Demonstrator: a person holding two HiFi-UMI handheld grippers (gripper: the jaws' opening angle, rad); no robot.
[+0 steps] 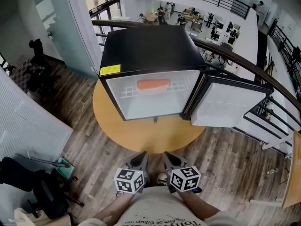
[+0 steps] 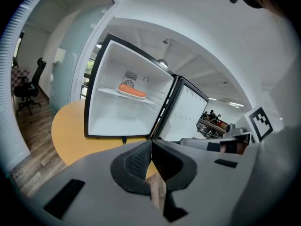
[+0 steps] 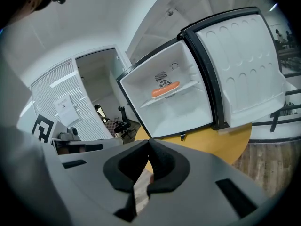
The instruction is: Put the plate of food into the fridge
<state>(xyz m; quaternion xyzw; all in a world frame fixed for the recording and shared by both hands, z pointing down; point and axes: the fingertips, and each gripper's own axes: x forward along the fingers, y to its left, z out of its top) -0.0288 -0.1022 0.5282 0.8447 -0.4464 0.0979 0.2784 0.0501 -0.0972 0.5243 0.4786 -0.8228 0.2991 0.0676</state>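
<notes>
A small black fridge (image 1: 150,51) stands on a round yellow table (image 1: 141,133), its door (image 1: 228,105) swung open to the right. On its wire shelf lies the plate of orange food (image 1: 153,84), also seen as the plate of food (image 2: 131,91) in the left gripper view and the plate of food (image 3: 165,90) in the right gripper view. My left gripper (image 1: 139,160) and right gripper (image 1: 172,159) are held close to my body, short of the table, both shut and empty. Their tips point toward the fridge.
Wooden floor surrounds the table. An office chair (image 1: 37,65) stands at the far left, a white slatted panel (image 1: 23,121) at the left, and dark equipment (image 1: 42,187) at the lower left. A curved railing (image 1: 254,69) runs behind the fridge, above a lower floor.
</notes>
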